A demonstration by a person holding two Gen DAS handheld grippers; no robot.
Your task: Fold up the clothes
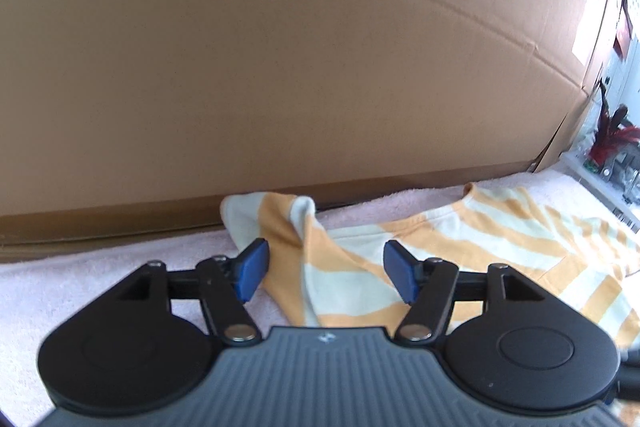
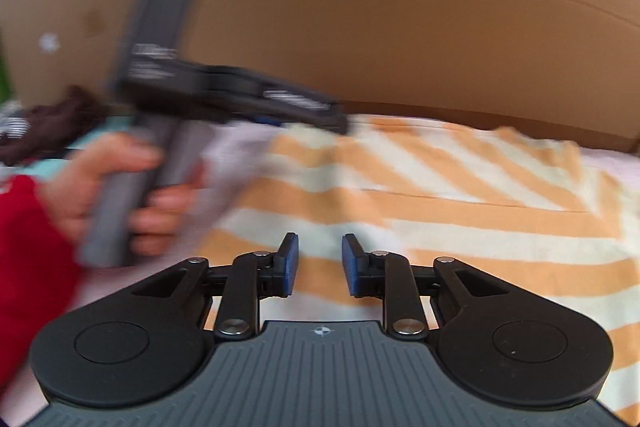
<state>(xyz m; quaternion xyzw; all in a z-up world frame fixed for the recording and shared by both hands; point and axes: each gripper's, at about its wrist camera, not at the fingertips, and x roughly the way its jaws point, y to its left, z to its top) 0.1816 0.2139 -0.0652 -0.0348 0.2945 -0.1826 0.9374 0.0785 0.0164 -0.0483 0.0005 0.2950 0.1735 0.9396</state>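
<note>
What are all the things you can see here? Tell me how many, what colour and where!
striped shirt: one, orange and cream, spread on the towel.
towel: one, pale pink, under the shirt.
cardboard box: one, brown, standing behind the shirt.
dark clothes: a pile, brown, far left in the right wrist view.
left tongs: one, black with blue pads, open over the shirt's sleeve.
right tongs: one, black with blue pads, narrow gap, nothing between.
hand: one, red sleeve, gripping the left tongs' handle.
</note>
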